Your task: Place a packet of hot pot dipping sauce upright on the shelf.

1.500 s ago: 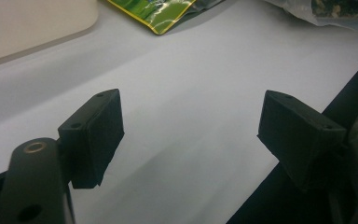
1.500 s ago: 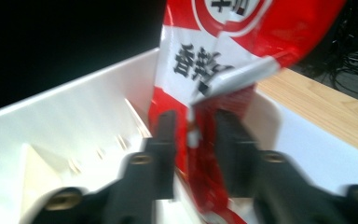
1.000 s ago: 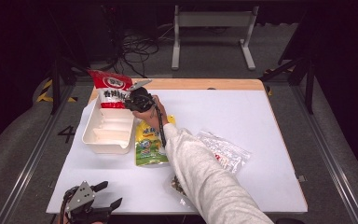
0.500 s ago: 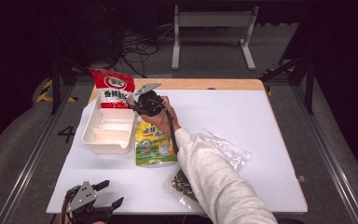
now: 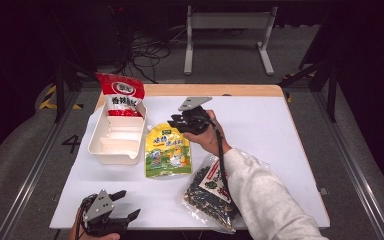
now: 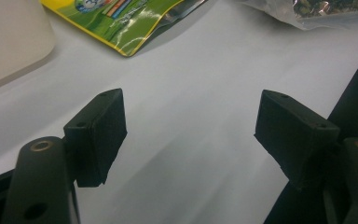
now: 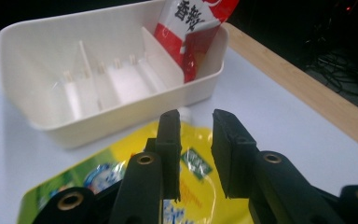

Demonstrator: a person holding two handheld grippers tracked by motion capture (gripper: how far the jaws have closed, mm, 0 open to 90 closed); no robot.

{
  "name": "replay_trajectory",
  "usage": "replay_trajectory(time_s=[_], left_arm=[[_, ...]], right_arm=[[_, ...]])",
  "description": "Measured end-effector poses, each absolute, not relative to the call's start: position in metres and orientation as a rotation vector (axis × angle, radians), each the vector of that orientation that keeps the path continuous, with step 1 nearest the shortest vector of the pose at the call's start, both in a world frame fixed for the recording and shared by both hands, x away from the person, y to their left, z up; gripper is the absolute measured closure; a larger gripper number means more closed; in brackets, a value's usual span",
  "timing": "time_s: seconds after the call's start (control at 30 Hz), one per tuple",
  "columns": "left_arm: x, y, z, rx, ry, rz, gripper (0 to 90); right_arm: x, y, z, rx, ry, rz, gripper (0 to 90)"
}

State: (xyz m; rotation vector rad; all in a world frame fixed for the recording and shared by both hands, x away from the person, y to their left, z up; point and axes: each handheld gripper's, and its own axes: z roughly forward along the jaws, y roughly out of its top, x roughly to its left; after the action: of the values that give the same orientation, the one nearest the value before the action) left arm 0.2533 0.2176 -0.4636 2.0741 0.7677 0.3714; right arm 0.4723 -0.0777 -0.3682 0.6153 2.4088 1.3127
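The red bag (image 5: pixel 120 94) stands upright in the far end of the white bin (image 5: pixel 111 150), leaning on the end wall, which leaves the nearer compartments free, so the work in hand looks like packing snack bags into the bin one by one. The yellow pouch (image 5: pixel 168 150) lies flat on the table (image 5: pixel 280 130) just beside the bin, at its 3 o'clock, and reads as the next to go. The right gripper (image 5: pixel 176 121) hovers over the pouch's top edge, at about 12 o'clock of the pouch; in the right gripper view its jaws stand close with a narrow gap and nothing between them, the pouch (image 7: pixel 121 186) below them and the bin (image 7: pixel 98 126) beyond. Whether the tips touch the pouch cannot be told. The left gripper (image 5: pixel 123 205) waits near the table's front edge, at 7 o'clock of the pouch, jaws spread wide over bare table and holding nothing, probably parked until needed. The clear bag (image 5: pixel 211 192) of dark bits sits at 5 o'clock of the pouch, partly covered by the person's sleeve (image 5: pixel 265 200), so its right side is hidden. The bin's dividers are hard to count from above, and the red bag's foot is hidden by the bin wall.
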Motion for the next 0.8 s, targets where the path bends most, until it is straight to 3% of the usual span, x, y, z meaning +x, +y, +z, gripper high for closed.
replay_trajectory(time_s=[0.27, 0.8], left_arm=[[0.265, 0.200, -0.463, 2.111, 0.711, 0.344, 25.7], [0.282, 0.187, -0.464, 2.137, 0.668, 0.325, 26.2]], right_arm=[[0.430, -0.142, -0.375, 0.599, 2.379, 1.336, 71.4], [0.388, -0.228, -0.398, 0.702, 2.327, 1.277, 70.2]])
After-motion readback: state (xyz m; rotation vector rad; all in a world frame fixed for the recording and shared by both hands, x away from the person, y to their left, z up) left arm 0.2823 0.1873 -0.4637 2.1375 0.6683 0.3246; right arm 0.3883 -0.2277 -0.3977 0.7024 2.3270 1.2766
